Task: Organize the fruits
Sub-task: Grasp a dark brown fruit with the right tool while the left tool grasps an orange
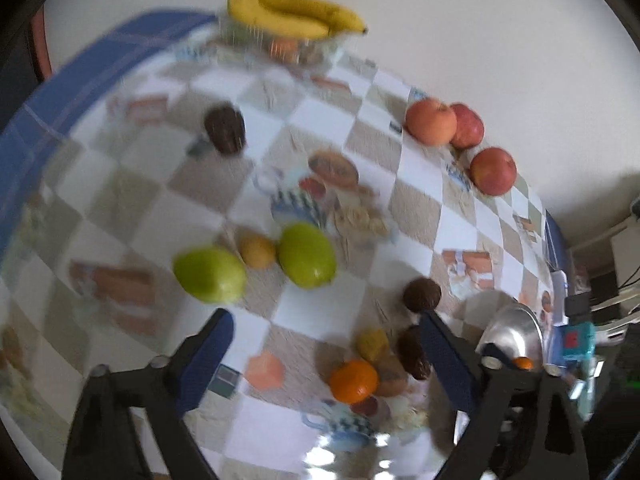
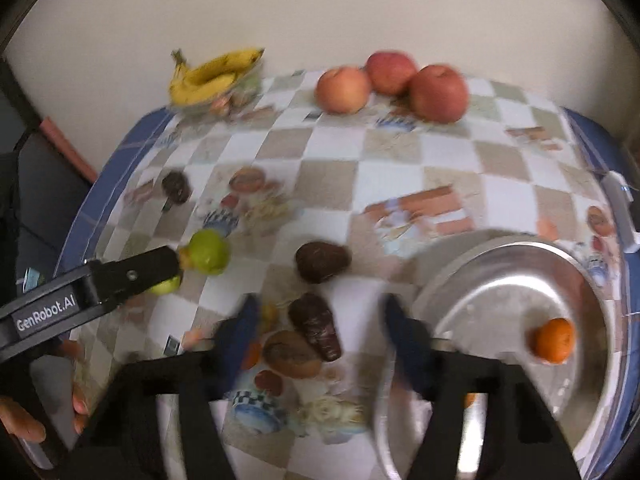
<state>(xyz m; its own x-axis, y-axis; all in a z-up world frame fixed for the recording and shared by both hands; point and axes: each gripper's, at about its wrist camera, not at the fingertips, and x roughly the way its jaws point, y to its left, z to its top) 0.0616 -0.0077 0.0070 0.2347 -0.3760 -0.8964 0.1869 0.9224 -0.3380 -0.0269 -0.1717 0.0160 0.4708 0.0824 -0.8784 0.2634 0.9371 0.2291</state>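
My left gripper (image 1: pixel 324 324) is open and empty above the checked tablecloth, near two green pears (image 1: pixel 307 255) and a small yellow fruit (image 1: pixel 257 251). An orange (image 1: pixel 353 380), a yellow fruit (image 1: pixel 372 344) and dark avocados (image 1: pixel 421 295) lie between its fingers' reach. My right gripper (image 2: pixel 318 312) is open and empty over a dark avocado (image 2: pixel 316 326), with another avocado (image 2: pixel 322 262) beyond. A metal bowl (image 2: pixel 480 276) at right holds one orange (image 2: pixel 553 340). Three red apples (image 2: pixel 438 92) sit at the back.
A clear basket with bananas (image 1: pixel 292 12) stands at the far edge by the wall. Another dark avocado (image 1: pixel 225 128) lies alone at left. The left gripper's arm (image 2: pixel 92 280) reaches in from the left in the right wrist view. The table's blue edge (image 2: pixel 100 184) curves at left.
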